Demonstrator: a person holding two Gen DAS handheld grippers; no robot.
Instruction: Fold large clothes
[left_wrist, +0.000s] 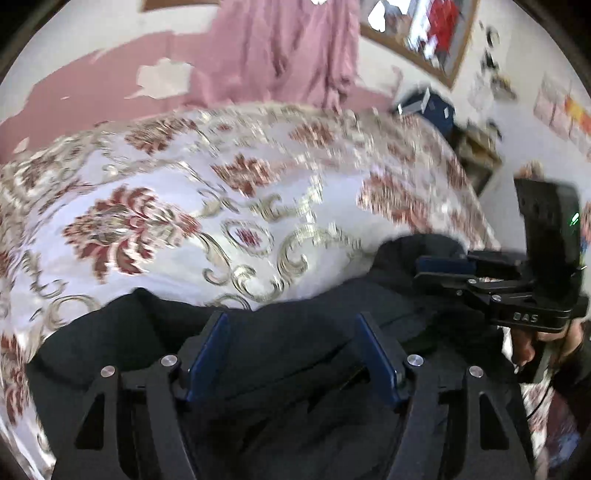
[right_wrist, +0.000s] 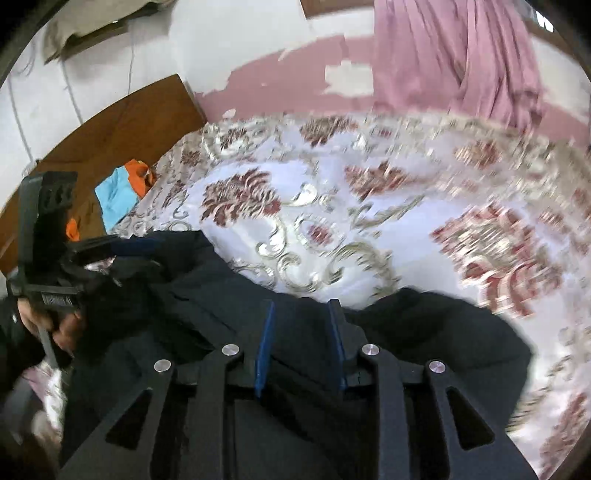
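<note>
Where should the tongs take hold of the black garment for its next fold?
On the black garment, its far edge against the floral bedspread looks best, approached from above and from the near side. That edge lies free on the spread, while the near cloth sits bunched under the open left tongs.

black garment (left_wrist: 295, 332) | rumpled, partly folded | lying on floral bedspread (left_wrist: 166, 192)

Garment (left_wrist: 295, 332) is lying on the near edge of the bedspread (left_wrist: 184, 206), bunched under both grippers, left gripper (left_wrist: 291, 354) and right gripper (right_wrist: 301, 339) sitting side by side above it. Curtain (left_wrist: 288, 48) is hanging behind the bed's far side. Folded clothes (right_wrist: 118, 195) are lying at the bed's left end, against the headboard (right_wrist: 122, 129).
</note>
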